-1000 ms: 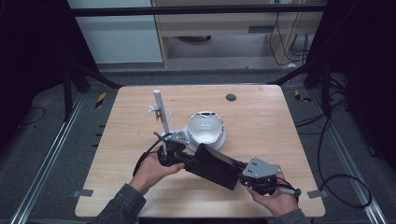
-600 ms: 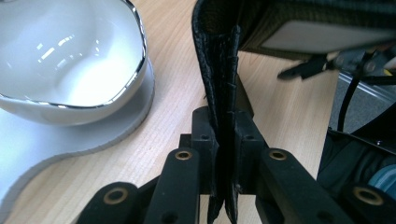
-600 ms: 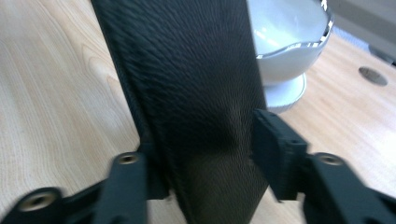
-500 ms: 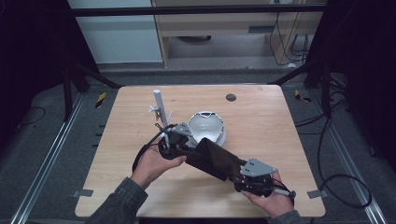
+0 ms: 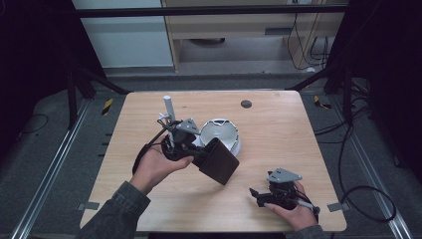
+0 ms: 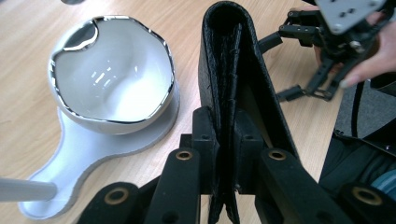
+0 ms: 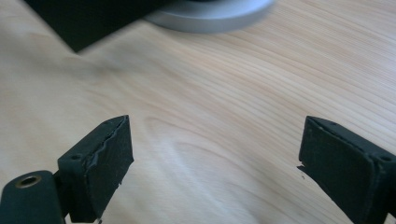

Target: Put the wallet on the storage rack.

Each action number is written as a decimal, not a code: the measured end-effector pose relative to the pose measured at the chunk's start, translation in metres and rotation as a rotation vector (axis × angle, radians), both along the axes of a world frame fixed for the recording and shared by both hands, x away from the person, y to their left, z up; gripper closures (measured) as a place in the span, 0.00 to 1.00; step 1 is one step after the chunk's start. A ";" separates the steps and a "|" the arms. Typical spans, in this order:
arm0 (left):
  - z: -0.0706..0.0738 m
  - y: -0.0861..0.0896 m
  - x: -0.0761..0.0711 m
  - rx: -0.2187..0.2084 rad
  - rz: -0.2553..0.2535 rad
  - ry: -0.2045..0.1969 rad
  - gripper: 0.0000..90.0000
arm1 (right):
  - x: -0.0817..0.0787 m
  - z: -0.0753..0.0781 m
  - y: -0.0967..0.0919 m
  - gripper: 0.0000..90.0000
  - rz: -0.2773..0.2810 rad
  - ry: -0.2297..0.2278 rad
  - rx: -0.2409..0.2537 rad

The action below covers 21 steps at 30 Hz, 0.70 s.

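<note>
A black leather wallet (image 5: 219, 160) hangs tilted above the table, pinched at one edge by my left gripper (image 5: 196, 153). In the left gripper view the folded wallet (image 6: 233, 88) stands upright between the two shut jaws of my left gripper (image 6: 225, 156). Just beyond it sits a white bowl with a silver rim (image 5: 221, 133) (image 6: 109, 79) on a grey paddle-shaped mat (image 6: 88, 149). My right gripper (image 5: 256, 195) rests low near the table's front right, jaws wide open with nothing between them (image 7: 212, 161). A corner of the wallet (image 7: 88, 21) shows far off.
A white upright post (image 5: 168, 115) rises from the mat's handle end, left of the bowl. A small dark disc (image 5: 246, 104) lies near the table's far edge. Bare wood spreads at the right and front of the table (image 5: 288, 144).
The right gripper let go of the wallet, opened and drew back toward the front right. The left gripper lifted the wallet and carried it up and left, toward the bowl.
</note>
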<state>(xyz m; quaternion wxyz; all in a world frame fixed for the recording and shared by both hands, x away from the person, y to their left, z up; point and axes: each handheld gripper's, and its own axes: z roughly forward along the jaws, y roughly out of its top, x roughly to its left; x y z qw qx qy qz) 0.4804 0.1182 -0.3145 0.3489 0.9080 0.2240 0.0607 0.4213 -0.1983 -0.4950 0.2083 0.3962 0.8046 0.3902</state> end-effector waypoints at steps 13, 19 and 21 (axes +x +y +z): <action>0.038 0.001 -0.003 0.004 0.024 -0.052 0.91 | 0.015 -0.011 -0.015 0.07 -0.171 0.082 -0.034; 0.045 0.001 0.003 -0.007 0.026 -0.060 0.91 | 0.017 -0.014 -0.017 0.07 -0.187 0.101 -0.047; 0.046 0.001 0.004 -0.010 0.029 -0.061 0.91 | 0.018 -0.014 -0.018 0.07 -0.194 0.100 -0.047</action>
